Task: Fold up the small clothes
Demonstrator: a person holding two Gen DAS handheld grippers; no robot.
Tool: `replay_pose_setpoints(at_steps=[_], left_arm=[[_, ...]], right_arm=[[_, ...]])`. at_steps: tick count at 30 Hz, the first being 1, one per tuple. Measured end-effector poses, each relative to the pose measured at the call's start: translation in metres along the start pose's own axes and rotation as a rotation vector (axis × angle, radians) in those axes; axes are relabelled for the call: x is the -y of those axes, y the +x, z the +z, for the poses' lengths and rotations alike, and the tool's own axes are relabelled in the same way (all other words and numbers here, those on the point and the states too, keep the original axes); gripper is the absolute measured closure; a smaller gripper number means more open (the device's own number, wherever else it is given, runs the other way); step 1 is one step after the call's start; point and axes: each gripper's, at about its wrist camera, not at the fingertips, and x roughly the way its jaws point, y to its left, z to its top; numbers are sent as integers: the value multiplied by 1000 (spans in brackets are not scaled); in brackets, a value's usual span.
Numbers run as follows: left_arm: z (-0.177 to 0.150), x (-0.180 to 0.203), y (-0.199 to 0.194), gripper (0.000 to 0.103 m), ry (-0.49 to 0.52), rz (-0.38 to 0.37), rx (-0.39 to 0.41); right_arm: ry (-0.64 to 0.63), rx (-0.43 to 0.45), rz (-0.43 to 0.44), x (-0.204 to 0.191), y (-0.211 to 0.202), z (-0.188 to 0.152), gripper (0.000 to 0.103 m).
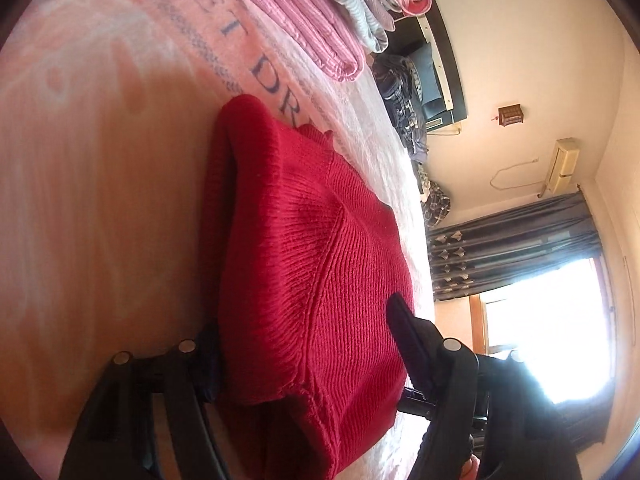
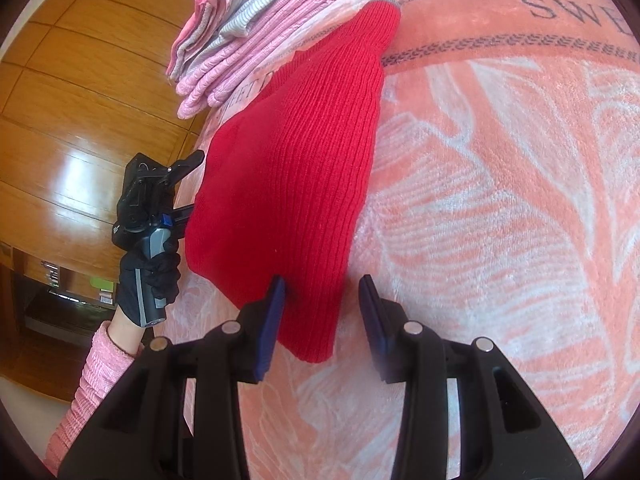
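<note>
At the bottom of the right wrist view, the right gripper is nearest; its jaws stand apart, with the lower corner of the red knitted garment lying between them. The left blue pad touches the knit, while the right one stands clear of it over the blanket. The garment is folded and lies on this pink and white blanket, from the centre of the frame up to the upper middle. In the left centre of the same view, a hand in a black glove, with a pink sleeve under it, holds the left gripper at the left edge of the garment. In the left wrist view, the left gripper shows at the bottom; its jaws are wide apart with the thick folded edge of the garment between them, and I cannot tell if they press it. A pile of folded pink and grey clothes sits in the upper left, just beside the garment. The wooden floor fills the left side.
</note>
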Motion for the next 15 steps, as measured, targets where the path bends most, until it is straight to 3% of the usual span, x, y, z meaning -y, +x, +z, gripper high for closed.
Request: replay_pose_setpoints(at_steps=[3,6,9,11,15], left_arm=[[-5,6,8,32,1,-25,-17],[-15,-1,1,34,-9,-10,-33],[-23,-9,-22,48,-3,46,-6],[-27,-9,-33,48,37,82,1],[-22,-13,-25,47,31,62,-28]], right_arm=[[11,28,19,1,-3,9,62],[37,54,30,9,-8,16,49],[88,60,67,22,-9,19,49],[92,56,60,25,-8,18,49],[97,57,70,25,-4,21,49]])
